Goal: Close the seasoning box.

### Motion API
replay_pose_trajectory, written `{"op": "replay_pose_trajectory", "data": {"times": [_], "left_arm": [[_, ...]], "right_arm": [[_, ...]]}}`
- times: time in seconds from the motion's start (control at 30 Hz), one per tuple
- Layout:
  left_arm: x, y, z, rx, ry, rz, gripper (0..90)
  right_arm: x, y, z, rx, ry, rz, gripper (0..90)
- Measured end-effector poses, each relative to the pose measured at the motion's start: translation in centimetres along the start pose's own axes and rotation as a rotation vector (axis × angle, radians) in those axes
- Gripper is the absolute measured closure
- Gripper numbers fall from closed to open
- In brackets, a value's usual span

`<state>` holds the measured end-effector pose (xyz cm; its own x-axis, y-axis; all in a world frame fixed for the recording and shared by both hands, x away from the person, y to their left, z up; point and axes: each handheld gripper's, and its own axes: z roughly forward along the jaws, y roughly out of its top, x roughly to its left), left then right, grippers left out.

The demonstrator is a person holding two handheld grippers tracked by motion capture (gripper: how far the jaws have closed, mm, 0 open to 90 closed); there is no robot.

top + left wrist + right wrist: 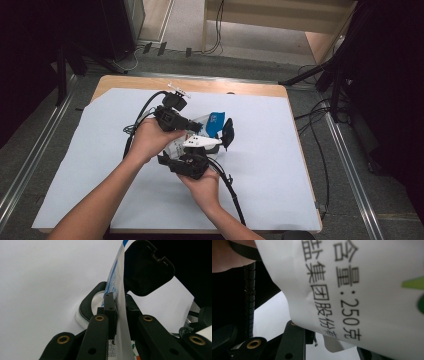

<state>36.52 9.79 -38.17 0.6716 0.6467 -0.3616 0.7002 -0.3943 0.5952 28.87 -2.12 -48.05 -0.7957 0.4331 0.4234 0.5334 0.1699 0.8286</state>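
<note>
White printed pouch [207, 131] held above tabletop [280, 165] centre, nearer far edge. Left tool [117, 307] clenched on its edge; right tool [200, 145] at pouch, grip cannot tell. Black round object [228, 132] just beside pouch.

Beneath the grippers we see a pale blue paper sheet [280, 165] covering a light wooden table [130, 82], with a grey floor [30, 145] and trailing black cables [320, 120] beyond them.

Wooden table [150, 82] carried pale blue sheet [280, 165] over most of top; bare wood strip showed at 12 o'clock edge.
</note>
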Motion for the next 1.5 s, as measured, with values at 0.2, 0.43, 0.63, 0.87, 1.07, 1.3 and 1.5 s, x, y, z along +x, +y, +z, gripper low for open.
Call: {"op": "replay_pose_trajectory", "data": {"times": [0.2, 0.43, 0.63, 0.87, 1.07, 1.3, 1.5], "left_arm": [[-0.16, 0.28, 0.14, 0.018, 0.006, 0.003, 84.6], [-0.05, 0.5, 0.41, 0.029, 0.0, -0.006, 84.5], [-0.01, 0.52, 0.48, 0.036, 0.001, -0.004, 84.5], [-0.03, 0.51, 0.56, 0.037, 0.003, 0.001, 84.5], [-0.04, 0.32, 0.29, 0.02, -0.006, 0.0, 84.3], [-0.05, 0.13, -0.15, 0.01, -0.013, 0.0, 84.2], [-0.07, 0.08, -0.29, 0.006, -0.011, 0.0, 84.1]], "right_arm": [[-0.06, 0.08, -0.07, -0.004, 0.007, 0.011, 68.7], [-0.21, 0.11, -0.13, -0.007, 0.007, 0.02, 68.5], [-0.26, 0.1, -0.11, -0.005, 0.007, 0.021, 68.5], [-0.3, 0.07, -0.11, -0.004, 0.005, 0.022, 68.5], [-0.21, 0.08, -0.11, -0.004, 0.0, 0.014, 68.5], [-0.01, 0.13, -0.13, -0.009, 0.002, 0.0, 68.9], [0.05, 0.18, -0.13, -0.011, 0.004, -0.005, 68.9]]}}
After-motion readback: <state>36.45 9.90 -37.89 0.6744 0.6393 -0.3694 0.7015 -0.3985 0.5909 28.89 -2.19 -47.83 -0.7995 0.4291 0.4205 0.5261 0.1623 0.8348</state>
